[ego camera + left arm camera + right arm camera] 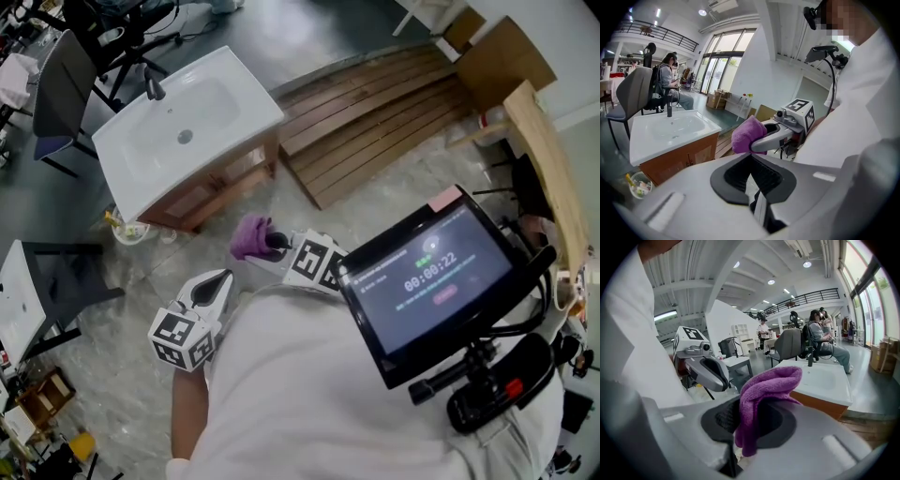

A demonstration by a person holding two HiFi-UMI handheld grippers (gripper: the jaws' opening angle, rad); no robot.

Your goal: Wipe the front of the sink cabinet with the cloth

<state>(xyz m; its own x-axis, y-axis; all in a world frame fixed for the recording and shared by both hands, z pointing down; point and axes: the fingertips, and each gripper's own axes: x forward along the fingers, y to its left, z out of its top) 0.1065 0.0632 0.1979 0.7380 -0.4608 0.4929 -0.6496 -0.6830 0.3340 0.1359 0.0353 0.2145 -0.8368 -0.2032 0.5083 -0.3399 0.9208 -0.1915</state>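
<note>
Right hand-held gripper clamps a fuzzy purple cloth — bunched, folded.

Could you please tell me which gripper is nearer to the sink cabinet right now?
The right. The right gripper, clamping the purple cloth, hangs just short of the sink cabinet and its wooden front; the left gripper, shut and empty, sits further back, close to the person's body.
</note>
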